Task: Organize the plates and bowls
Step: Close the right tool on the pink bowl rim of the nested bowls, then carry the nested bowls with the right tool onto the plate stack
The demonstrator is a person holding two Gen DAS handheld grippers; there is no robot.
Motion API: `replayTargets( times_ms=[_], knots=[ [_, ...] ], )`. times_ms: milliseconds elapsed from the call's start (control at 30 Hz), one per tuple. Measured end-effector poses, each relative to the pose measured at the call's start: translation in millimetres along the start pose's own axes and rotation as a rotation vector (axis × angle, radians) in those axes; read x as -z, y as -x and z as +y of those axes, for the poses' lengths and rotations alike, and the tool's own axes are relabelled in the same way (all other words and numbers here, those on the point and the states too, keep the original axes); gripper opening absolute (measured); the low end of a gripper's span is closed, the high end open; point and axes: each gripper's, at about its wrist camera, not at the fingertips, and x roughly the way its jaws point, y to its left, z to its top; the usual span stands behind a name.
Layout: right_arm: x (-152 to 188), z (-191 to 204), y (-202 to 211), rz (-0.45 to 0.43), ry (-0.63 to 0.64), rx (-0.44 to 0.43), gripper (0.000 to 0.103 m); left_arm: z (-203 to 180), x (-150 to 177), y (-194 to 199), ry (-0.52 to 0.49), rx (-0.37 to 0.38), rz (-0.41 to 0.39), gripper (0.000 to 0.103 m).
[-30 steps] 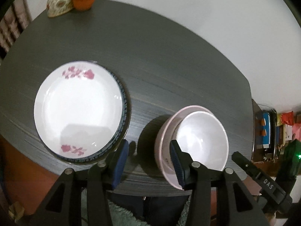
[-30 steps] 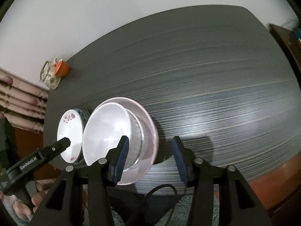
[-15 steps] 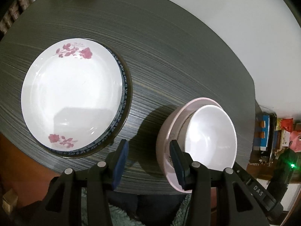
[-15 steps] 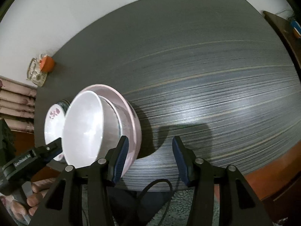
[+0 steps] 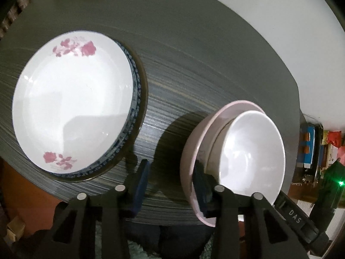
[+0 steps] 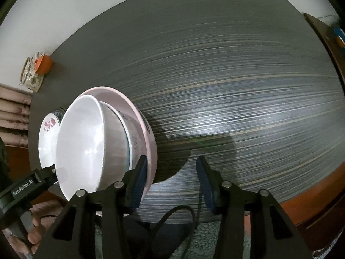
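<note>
Straddling opposite walls of the pink bowl (image 5: 189,151) at the near edge, with a white bowl (image 5: 248,151) nested inside, the left gripper (image 5: 170,183) has fingers that have just been closing and the right gripper (image 6: 171,183) has fingers held apart; nothing is gripped. The smooth glazed stack could be tipped if one side is pinched first. At ten o'clock, round flowered plates (image 5: 71,108) are stacked on the streaked dark surface (image 5: 215,64).

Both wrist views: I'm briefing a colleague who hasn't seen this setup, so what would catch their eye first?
A stack of bowls, the white bowl nested in a pink bowl, sits at the dark table's near edge between both grippers. Left of it, a white plate with pink flowers lies on a blue-rimmed plate. An orange cup stands at the far corner.
</note>
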Motion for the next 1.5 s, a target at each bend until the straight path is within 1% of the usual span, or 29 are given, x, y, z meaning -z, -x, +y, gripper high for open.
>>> replayTargets(
  times_ms=[167, 267, 300, 433, 633, 733, 800, 867, 1067, 1200, 1500],
  knots=[
    [-1, 1, -5, 0.011, -0.001, -0.011, 0.036, 0, -3, -5, 0.004, 0.007, 0.005, 0.031],
    [-2, 0, -6, 0.016, -0.013, -0.024, 0.034, -2, -2, -6, 0.0, 0.02, 0.001, 0.021],
    [-2, 0, -6, 0.018, -0.016, -0.028, 0.034, -5, -2, -7, -0.007, 0.024, -0.001, 0.016],
    [-2, -1, -8, 0.023, -0.024, -0.054, 0.028, -10, -2, -10, -0.009, 0.037, -0.003, 0.009],
    [-1, -4, -10, 0.04, -0.043, -0.081, 0.026, -12, -1, -10, -0.011, 0.035, -0.004, 0.007],
    [-1, -6, -10, 0.042, -0.032, -0.094, 0.021, -12, -2, -9, -0.018, 0.028, -0.006, 0.006],
    [-2, -5, -11, 0.045, -0.027, -0.114, 0.015, -13, -1, -10, -0.024, 0.024, -0.008, 0.006],
    [-1, -1, -10, 0.039, -0.023, -0.112, 0.013, -14, -1, -10, -0.025, 0.025, -0.01, 0.006],
    [1, 10, -8, 0.017, -0.004, -0.088, 0.013, -19, 0, -7, -0.067, 0.002, -0.04, 0.006],
    [1, 18, -5, -0.007, 0.021, -0.055, 0.013, -21, 0, -5, -0.078, -0.003, -0.05, 0.006],
    [-1, 21, 2, -0.022, 0.029, -0.055, 0.013, -20, 1, -1, -0.079, 0.008, -0.065, 0.006]
  ],
)
